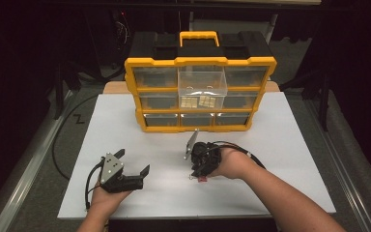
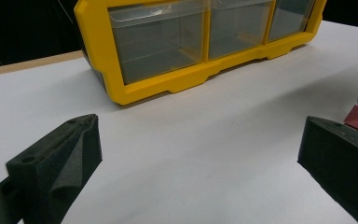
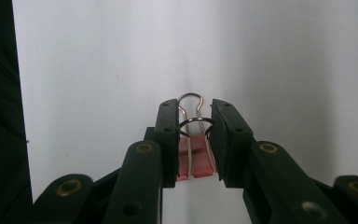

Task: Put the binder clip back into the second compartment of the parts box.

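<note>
A yellow-framed organiser [image 1: 200,92] stands at the far edge of the white tabletop [image 1: 290,159], its middle top drawer [image 1: 202,87] pulled out with small tan pieces inside. The left gripper [image 1: 134,162] sits near the front edge toward the left corner, jaws spread wide. The right gripper [image 1: 199,175] is nearer the middle, tipped down onto a small red clip [image 1: 202,179] on the tabletop.

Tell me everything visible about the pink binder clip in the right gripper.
The binder clip is small, with a pink body that looks like painted metal and two silvery wire handles, both folded up past the jaw tips. The right gripper is shut on it, its black jaws pressing the body from both sides. It hangs low over the white table, in front of the yellow organizer.
</note>
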Demonstrator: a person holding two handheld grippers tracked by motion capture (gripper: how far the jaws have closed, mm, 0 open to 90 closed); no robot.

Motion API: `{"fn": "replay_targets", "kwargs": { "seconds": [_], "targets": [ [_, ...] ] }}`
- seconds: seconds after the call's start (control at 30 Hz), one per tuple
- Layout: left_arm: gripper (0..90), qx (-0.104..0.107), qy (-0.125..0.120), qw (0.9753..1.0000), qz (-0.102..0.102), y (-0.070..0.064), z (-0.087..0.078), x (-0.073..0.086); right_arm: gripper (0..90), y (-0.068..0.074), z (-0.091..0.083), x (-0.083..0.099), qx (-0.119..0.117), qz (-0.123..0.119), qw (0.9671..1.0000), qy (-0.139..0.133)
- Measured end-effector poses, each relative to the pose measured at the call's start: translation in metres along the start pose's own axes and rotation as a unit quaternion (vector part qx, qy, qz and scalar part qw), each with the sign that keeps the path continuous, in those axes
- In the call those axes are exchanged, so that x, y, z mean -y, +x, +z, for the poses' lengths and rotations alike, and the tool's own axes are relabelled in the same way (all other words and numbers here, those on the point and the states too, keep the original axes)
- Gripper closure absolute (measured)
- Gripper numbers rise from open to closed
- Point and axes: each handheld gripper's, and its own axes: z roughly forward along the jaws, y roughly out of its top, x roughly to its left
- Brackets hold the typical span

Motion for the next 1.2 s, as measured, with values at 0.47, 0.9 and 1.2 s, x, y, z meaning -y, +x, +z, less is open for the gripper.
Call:
{"fn": "replay_targets", "kwargs": {
  "seconds": [0.47, 0.9, 1.2],
  "targets": [
    [0.4, 0.001, -0.001, 1.0000, 0.000, -0.001, 0.000, 0.000, 75.8, 0.002, -0.007, 0.003, -0.003, -0.003, 1.0000, -0.006],
    [0.4, 0.002, 0.000, 1.0000, 0.003, -0.001, 0.000, 0.000, 76.0, 0.002, -0.021, 0.011, -0.003, 0.005, 0.9999, -0.013],
    [0.4, 0.000, -0.004, 1.0000, -0.002, -0.001, -0.001, 0.000, 76.1, 0.001, -0.030, 0.020, 0.001, 0.015, 0.9998, -0.009]
  ]
}}
